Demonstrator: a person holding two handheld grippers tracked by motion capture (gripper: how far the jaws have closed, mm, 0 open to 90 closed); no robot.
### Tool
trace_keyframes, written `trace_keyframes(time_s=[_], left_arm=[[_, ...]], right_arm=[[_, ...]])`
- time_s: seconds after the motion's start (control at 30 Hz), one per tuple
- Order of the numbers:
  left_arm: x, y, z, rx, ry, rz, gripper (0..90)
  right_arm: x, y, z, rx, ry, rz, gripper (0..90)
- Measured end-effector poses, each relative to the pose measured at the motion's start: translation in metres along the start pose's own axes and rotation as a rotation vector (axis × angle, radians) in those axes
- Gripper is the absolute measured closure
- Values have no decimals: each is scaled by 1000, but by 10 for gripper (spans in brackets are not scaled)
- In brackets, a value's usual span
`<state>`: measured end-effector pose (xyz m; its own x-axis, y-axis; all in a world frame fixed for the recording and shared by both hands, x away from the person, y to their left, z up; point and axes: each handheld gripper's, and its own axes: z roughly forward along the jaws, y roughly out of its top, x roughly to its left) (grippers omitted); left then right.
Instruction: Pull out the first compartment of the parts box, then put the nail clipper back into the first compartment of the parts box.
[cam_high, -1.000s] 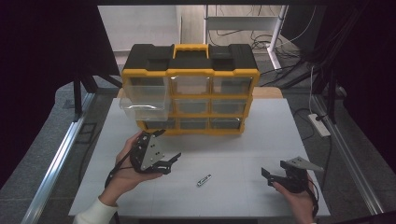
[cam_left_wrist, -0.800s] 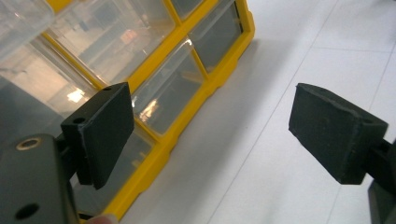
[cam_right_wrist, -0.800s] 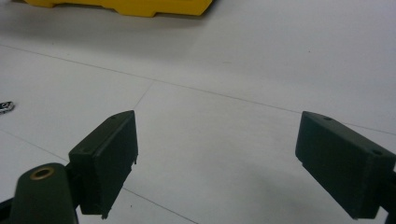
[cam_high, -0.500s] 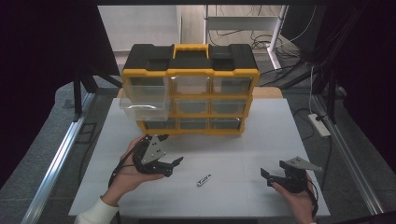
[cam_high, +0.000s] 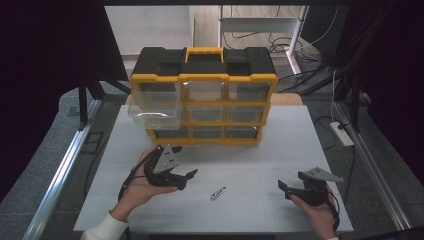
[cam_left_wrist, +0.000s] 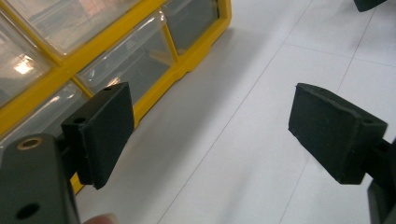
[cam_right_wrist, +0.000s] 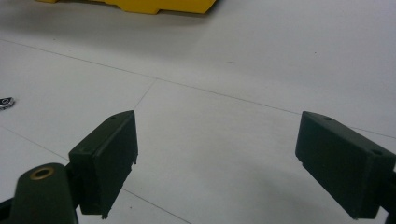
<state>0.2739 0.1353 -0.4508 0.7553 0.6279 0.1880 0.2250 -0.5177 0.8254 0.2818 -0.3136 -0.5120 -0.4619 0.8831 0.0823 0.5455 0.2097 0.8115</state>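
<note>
A small dark cylinder with a pale label, like a battery (cam_high: 218, 193), lies on the white table between my two grippers. My left gripper (cam_high: 187, 179) is held low just left of it, open and empty, with its jaws pointing right toward it. In the left gripper view the pads (cam_left_wrist: 105, 130) stand wide apart over bare table. My right gripper (cam_high: 290, 184) rests near the front right, open and empty, pointing left. In the right gripper view the gripper (cam_right_wrist: 215, 158) is spread, and the small cylinder (cam_right_wrist: 5, 102) shows at the left edge.
A yellow and black organizer (cam_high: 202, 62) with clear drawers stands at the back of the table; its top-left drawer (cam_high: 150, 110) is pulled out. Its lower drawers (cam_left_wrist: 126, 60) are close beside the left gripper. Metal rails run along both table sides.
My left gripper has drifted slightly toward the front and right, nearer the small cylinder. The right gripper has stayed put.
</note>
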Motion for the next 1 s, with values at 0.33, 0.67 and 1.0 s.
trace_keyframes(time_s=[0.33,0.67,1.0], left_arm=[[0,-2,1,9,-6,-12,149],[3,-3,5,16,-37,-41,135],[1,-3,13,29,-70,-54,113]], right_arm=[[0,1,0,0,0,5,136],[-1,1,2,-4,6,23,137],[0,1,1,-7,17,16,137]])
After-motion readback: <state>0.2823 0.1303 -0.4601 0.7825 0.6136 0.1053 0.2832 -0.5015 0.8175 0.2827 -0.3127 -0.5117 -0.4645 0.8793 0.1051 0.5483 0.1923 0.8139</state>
